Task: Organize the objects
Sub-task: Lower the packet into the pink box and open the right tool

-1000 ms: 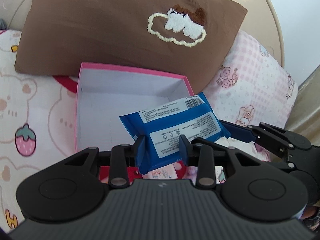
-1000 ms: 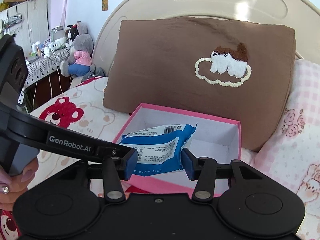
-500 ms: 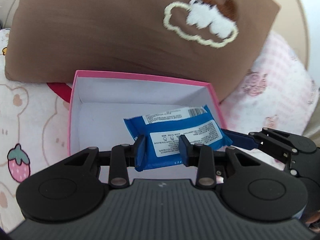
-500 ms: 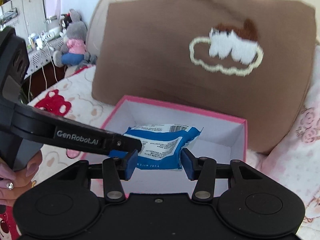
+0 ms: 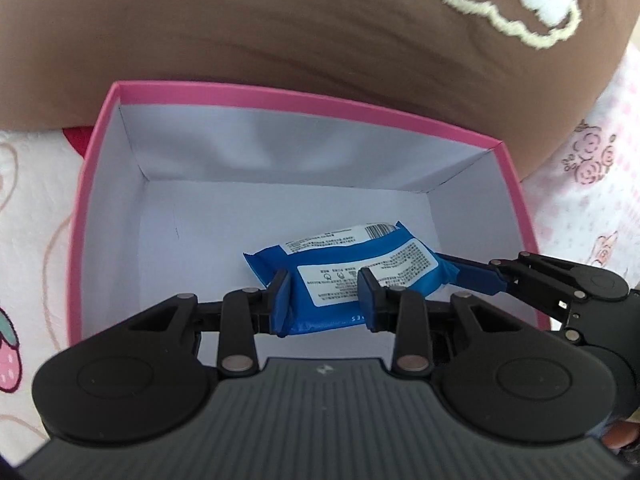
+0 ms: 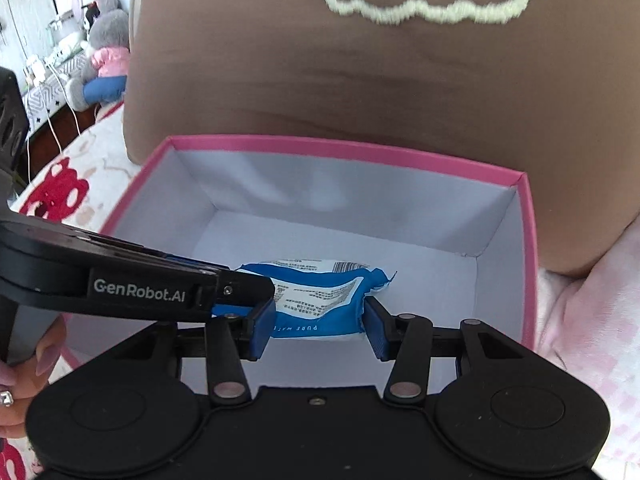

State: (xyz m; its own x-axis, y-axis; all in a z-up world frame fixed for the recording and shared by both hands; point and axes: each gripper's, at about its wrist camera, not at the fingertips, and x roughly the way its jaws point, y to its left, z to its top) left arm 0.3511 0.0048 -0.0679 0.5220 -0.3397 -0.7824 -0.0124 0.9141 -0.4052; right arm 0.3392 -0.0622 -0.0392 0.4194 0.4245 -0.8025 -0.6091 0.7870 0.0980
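Left gripper (image 5: 324,300) pinching the near end of a blue packet (image 5: 348,268); right gripper (image 6: 316,328) clamped on the other end of the same packet (image 6: 320,304). Packet low inside a pink box (image 5: 100,168), centre-right of the left view, long axis running lower left to upper right, barcode end farthest. Glossy blue wrapper, white printed labels, crimped ends. Behind the box, a brown pillow (image 5: 280,28).

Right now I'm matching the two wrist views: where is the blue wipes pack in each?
Left wrist: blue wipes pack at lower centre, inside the pink box.
Right wrist: pack at lower centre, inside the box.
Shared landmark: brown pillow behind the box.
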